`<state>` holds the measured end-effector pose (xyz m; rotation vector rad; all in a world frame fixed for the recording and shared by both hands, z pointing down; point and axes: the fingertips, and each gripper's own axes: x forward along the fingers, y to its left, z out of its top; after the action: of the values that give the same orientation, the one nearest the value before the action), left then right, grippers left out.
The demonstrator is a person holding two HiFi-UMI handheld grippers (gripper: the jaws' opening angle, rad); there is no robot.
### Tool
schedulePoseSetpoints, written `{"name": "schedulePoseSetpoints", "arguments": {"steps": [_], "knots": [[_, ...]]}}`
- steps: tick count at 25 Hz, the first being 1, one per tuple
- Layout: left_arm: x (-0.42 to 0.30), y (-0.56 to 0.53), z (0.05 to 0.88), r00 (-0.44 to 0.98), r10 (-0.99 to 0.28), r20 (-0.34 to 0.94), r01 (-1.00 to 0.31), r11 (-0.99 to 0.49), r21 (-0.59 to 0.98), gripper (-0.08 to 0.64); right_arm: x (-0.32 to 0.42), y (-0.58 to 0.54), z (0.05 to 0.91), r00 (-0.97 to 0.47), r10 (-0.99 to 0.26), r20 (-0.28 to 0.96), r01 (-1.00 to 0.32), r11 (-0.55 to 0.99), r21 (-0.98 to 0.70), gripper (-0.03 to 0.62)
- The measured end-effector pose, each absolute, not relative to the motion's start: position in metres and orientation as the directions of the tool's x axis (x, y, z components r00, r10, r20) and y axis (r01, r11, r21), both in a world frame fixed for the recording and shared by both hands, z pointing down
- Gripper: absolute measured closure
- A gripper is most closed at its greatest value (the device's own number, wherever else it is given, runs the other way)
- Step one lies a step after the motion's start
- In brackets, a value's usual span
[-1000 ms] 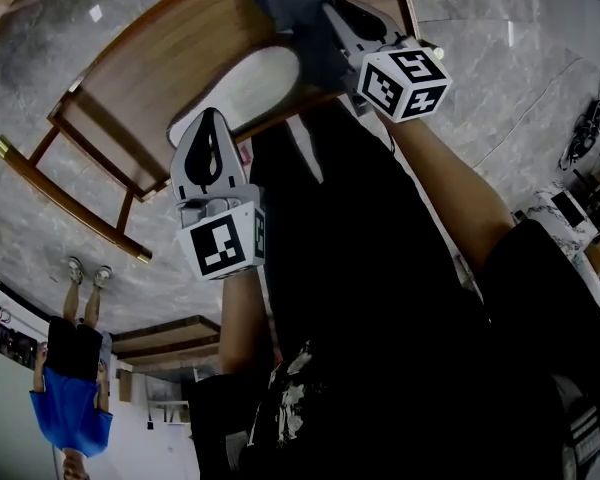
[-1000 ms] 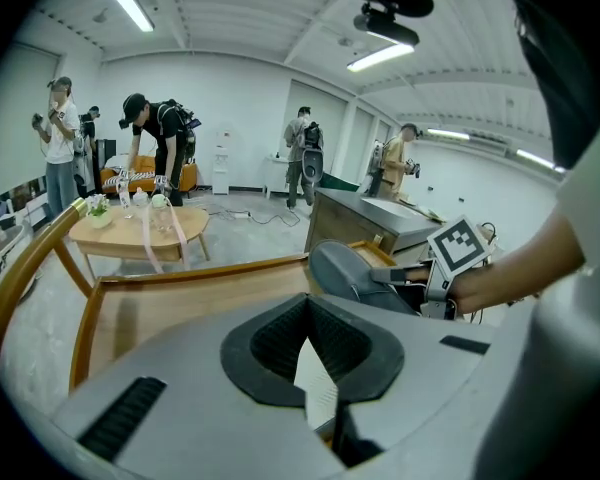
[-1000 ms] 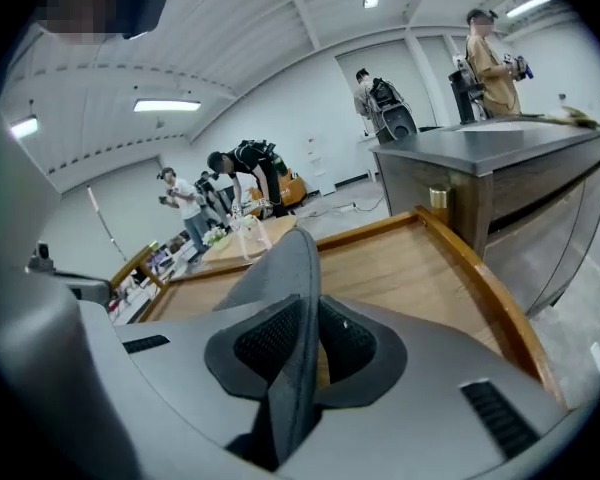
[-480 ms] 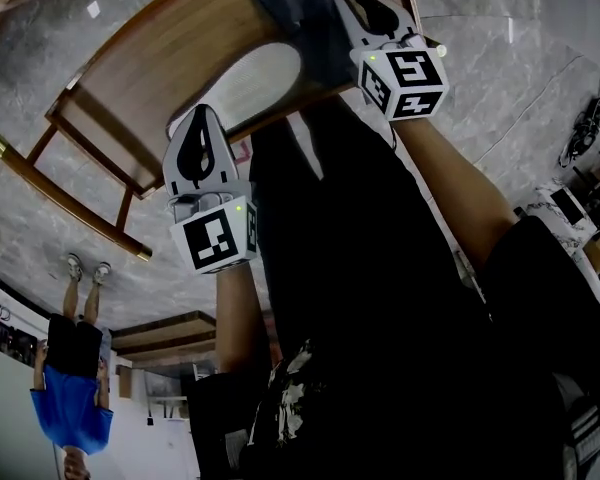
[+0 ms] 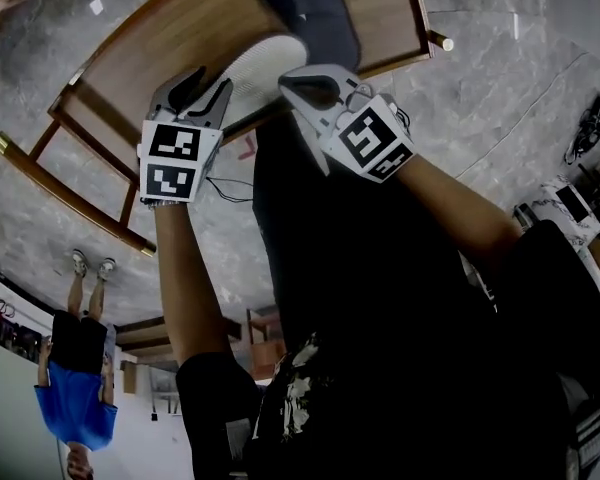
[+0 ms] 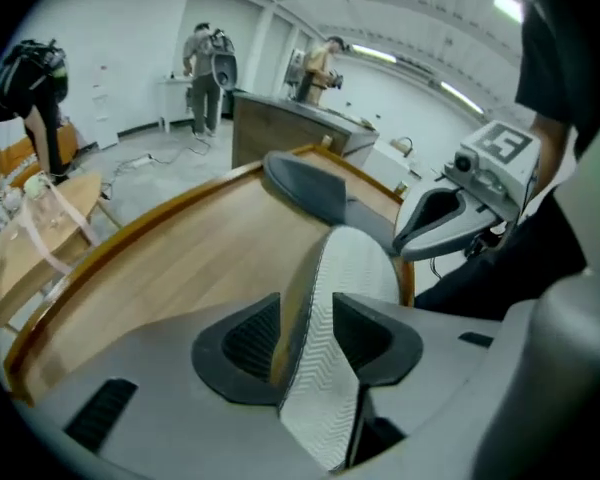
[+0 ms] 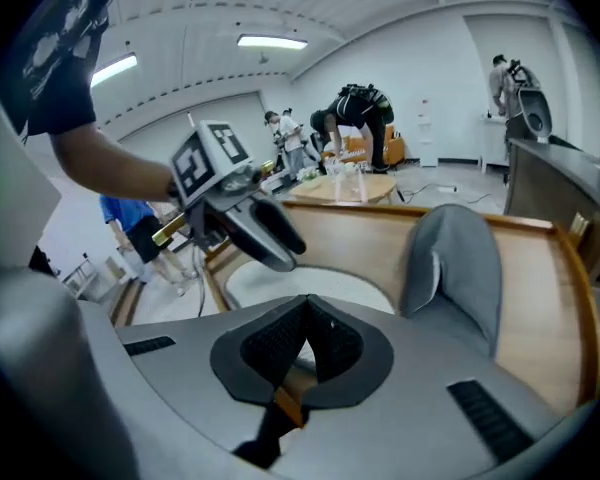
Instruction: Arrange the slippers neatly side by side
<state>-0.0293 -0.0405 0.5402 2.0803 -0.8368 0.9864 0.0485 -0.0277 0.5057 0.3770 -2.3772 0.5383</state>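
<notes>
A white-soled slipper (image 5: 265, 60) lies sole up at the near edge of the wooden table (image 5: 150, 78). Beside it, farther in, rests the grey slipper (image 5: 315, 8). My left gripper (image 5: 210, 83) has just been opening. Its jaws stand wide astride the white slipper's ribbed sole (image 6: 345, 288), with a gap at the left pad (image 6: 242, 340). My right gripper (image 5: 293, 84) hovers just right of that sole. Its jaws have just been closing and are shut with nothing between them (image 7: 306, 313). The right gripper view shows the grey slipper (image 7: 458, 268) standing behind the sole.
The table has a raised wooden rim (image 6: 70, 293) and stands on grey stone floor (image 5: 500, 98). People (image 5: 75, 368) work in the background, and a second small table (image 6: 40, 218) holds clear plastic. Cables (image 5: 585, 133) lie on the floor at the right.
My left gripper dropped towards the table, turned and opened over the white sole. My right gripper left the grey slipper, swung left beside the sole and shut.
</notes>
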Motion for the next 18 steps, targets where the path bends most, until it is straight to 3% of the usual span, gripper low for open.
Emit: {"name": "schedulePoseSetpoints", "arguments": {"steps": [5, 18], "knots": [[-0.021, -0.032, 0.560, 0.567, -0.028, 0.823, -0.671, -0.595, 0.442, 0.394, 0.043, -0.013, 0.528, -0.703, -0.062, 0.709, -0.388, 0.868, -0.309, 0.594], [-0.014, -0.025, 0.557, 0.629, 0.045, 0.776, -0.616, -0.580, 0.533, 0.465, 0.049, -0.013, 0.545, -0.664, -0.064, 0.745, -0.405, 0.868, -0.287, 0.594]]}}
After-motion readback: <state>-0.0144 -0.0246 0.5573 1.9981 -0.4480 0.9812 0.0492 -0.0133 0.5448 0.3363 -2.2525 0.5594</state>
